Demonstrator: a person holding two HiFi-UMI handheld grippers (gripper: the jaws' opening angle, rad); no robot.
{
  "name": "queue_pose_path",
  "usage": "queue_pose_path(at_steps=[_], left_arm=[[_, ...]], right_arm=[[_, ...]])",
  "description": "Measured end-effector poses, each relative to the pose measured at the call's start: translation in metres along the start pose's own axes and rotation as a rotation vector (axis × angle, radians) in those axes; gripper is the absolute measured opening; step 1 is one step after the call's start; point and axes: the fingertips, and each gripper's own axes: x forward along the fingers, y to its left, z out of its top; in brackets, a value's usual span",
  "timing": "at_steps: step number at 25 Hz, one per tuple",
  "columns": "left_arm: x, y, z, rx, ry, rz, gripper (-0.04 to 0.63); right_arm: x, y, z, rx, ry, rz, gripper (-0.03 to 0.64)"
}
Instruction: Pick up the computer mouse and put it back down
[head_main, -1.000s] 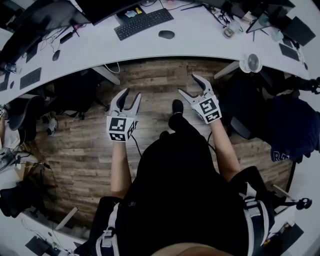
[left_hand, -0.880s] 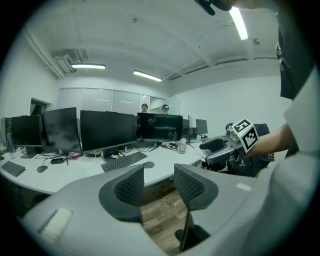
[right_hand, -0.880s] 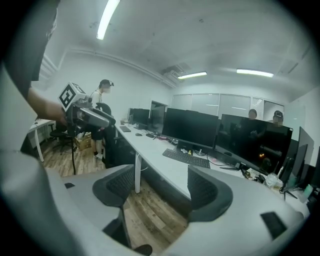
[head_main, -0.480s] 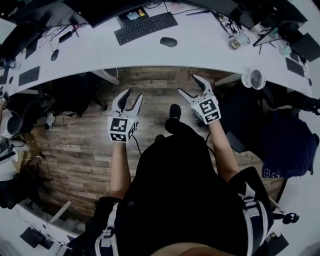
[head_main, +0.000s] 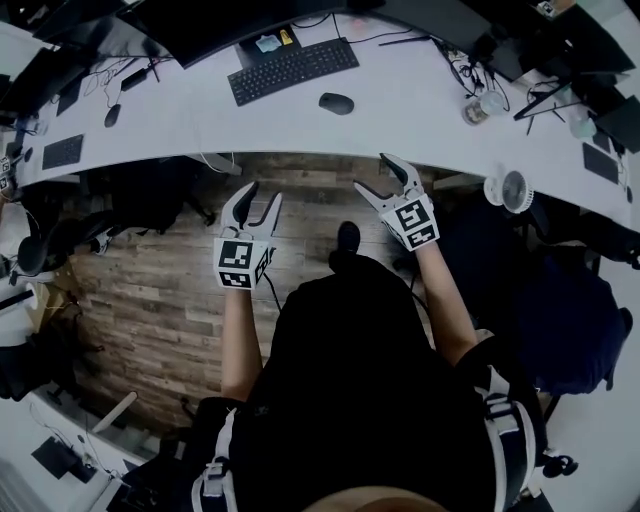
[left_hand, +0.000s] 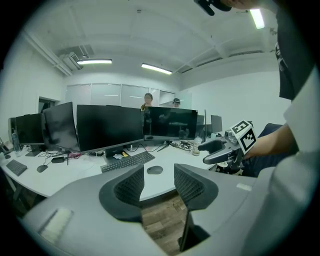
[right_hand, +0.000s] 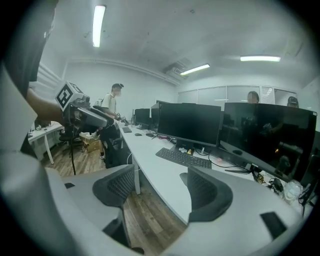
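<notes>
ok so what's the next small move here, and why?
Probably carry the right gripper forward over the desk edge toward the mouse. Its jaws stand open and empty, short of the desk and above the wood floor, and the mouse lies untouched to the right of the keyboard.

The computer mouse (head_main: 336, 103), ahead of both sets of fingers, is black with a dull sheen. It lies on a plain white desk (head_main: 420, 100). The keyboard (head_main: 293, 70) beyond it is black too, as are the monitors (left_hand: 110, 127). The left gripper (head_main: 262, 192) and right gripper (head_main: 372, 171) have grey bodies. Their pads (left_hand: 131, 189) are dark grey with a fine cross-hatched grid. Each marker cube (head_main: 238, 262) is white with black squares. Below the fingers the floor (head_main: 160, 290) shows brown-grey wood planks. The fan (head_main: 510, 190), out past the right fingers, is white. The person's top (head_main: 370, 380) is black.
</notes>
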Motion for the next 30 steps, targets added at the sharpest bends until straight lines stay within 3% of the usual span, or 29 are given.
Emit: queue_pose_path(at_steps=[13, 23, 30], left_arm=[[0.065, -0.020, 0.026, -0.001, 0.011, 0.005, 0.186], [0.077, -0.016, 0.029, -0.009, 0.025, 0.010, 0.186], [0.090, 0.004, 0.024, -0.022, 0.028, -0.001, 0.186]], right_arm=[[0.021, -0.070, -0.009, -0.015, -0.003, 0.047, 0.333], [0.030, -0.076, -0.013, -0.012, 0.016, 0.079, 0.333], [0.042, -0.080, -0.019, 0.009, 0.042, 0.053, 0.333]])
